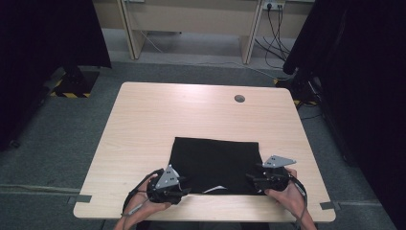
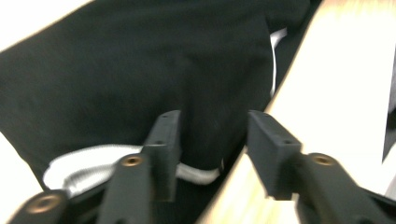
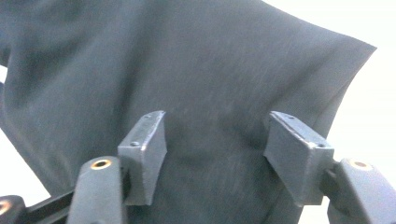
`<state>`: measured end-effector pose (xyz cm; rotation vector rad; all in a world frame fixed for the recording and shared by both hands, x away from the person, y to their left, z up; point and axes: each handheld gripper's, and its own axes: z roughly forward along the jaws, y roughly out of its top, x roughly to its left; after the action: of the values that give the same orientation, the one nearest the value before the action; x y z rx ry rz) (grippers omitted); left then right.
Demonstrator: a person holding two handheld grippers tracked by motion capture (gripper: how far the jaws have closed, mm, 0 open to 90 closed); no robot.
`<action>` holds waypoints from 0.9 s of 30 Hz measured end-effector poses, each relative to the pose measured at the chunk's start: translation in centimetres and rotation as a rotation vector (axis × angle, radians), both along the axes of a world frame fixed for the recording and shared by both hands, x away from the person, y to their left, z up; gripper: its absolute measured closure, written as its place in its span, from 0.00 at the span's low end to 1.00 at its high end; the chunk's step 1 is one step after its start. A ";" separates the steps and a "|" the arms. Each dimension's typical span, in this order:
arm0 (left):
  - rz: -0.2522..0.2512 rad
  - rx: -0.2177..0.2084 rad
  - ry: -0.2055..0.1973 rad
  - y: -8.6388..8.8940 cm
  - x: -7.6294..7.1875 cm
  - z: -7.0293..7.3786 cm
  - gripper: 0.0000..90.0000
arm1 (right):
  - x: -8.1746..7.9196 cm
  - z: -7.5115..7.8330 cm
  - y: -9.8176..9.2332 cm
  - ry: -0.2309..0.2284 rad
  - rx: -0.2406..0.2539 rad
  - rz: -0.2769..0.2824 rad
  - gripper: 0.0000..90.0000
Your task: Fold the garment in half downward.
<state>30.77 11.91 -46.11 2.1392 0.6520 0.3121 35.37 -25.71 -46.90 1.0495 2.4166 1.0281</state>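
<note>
From the high view, your folded black garment (image 1: 215, 165) lies flat on the near half of the desk (image 1: 143, 124), its near edge close to the desk's front edge. It forms a tidy, almost square block with a small white bit peeking out at 6 o'clock of the cloth. Your left gripper (image 1: 184, 188) sits at the cloth's 7 o'clock corner and your right gripper (image 1: 253, 179) at its 4 o'clock corner, both low against the fabric. A round cable hole (image 1: 239, 98) lies well apart at 12 o'clock of the garment.

In the left gripper view, your jaws stand spread, with a fold of black cloth (image 2: 140, 79) and a white ribbed band (image 2: 88, 165) lying between and under them. The pads do not press on the fabric; bare desk shows at 3 o'clock.

In the right gripper view, your jaws are spread wide too, resting over smooth dark fabric (image 3: 187, 70) with nothing pinched. The cloth's corner points toward 2 o'clock, and it lies without wrinkles.

Judging from this, the folding looks largely done: the garment is compact and both grippers have let go of its near corners. What may be left is one more fold to halve the block, or tucking in the white band. Otherwise you only need to pull your hands clear.
</note>
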 end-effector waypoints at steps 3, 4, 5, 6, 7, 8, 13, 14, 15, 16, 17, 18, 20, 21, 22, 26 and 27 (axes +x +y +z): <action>0.038 0.002 0.008 -0.5 1.2 0.0 0.41 | 0.4 0.7 0.7 -0.040 0.042 -0.005 0.39; 0.054 0.003 0.015 -0.6 1.5 -0.1 0.40 | 0.4 0.9 0.9 -0.049 0.047 0.003 0.39; 0.065 0.005 0.020 -0.5 1.6 -0.3 0.39 | 0.3 1.0 1.2 -0.056 0.050 0.017 0.39; 0.070 0.021 0.026 -0.5 1.8 -0.4 0.39 | 0.2 1.0 1.4 -0.053 0.053 0.024 0.39; 0.076 0.034 0.030 -0.5 1.8 -0.6 0.39 | 0.2 0.8 1.6 -0.048 0.050 0.033 0.39; 0.079 0.041 0.032 -0.4 1.7 -0.8 0.39 | 0.1 0.5 1.9 -0.026 0.035 0.039 0.39; 0.082 0.038 0.040 0.0 1.3 -0.9 0.36 | -0.2 -0.6 1.2 0.021 0.040 0.008 0.38; 0.082 0.036 0.042 0.0 1.3 -0.8 0.34 | -0.3 -0.7 1.0 0.012 0.032 0.013 0.38; 0.082 0.033 0.044 0.0 1.2 -0.8 0.33 | -0.4 -0.7 0.8 0.009 0.032 0.017 0.38; 0.083 0.031 0.043 0.0 1.2 -0.7 0.32 | -0.4 -0.7 0.6 0.007 0.031 0.023 0.38; 0.084 0.027 0.043 0.1 1.1 -0.7 0.31 | -0.5 -0.7 0.4 0.003 0.028 0.032 0.38; 0.087 0.025 0.044 0.2 0.9 -0.7 0.30 | -0.5 -0.7 0.3 0.001 0.025 0.037 0.38; 0.094 0.023 0.046 0.5 0.8 -0.8 0.28 | -0.6 -0.7 -0.1 -0.003 0.023 0.047 0.38; 0.099 0.019 0.050 0.7 0.8 -0.9 0.27 | -0.6 -0.7 -0.3 -0.002 0.021 0.052 0.38; 0.109 0.013 0.062 0.8 0.9 -1.0 0.26 | -0.6 -0.7 -0.5 0.002 0.020 0.051 0.38; 0.115 0.012 0.071 1.3 1.0 -1.2 0.24 | -0.3 -0.6 -1.4 0.005 0.016 0.072 0.38; 0.118 0.008 0.074 1.4 1.0 -1.3 0.24 | -0.3 -0.6 -1.7 0.007 0.016 0.082 0.38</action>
<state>31.75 13.35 -47.41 2.1328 0.8223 0.3008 35.09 -27.38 -47.52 0.9679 2.4798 1.0736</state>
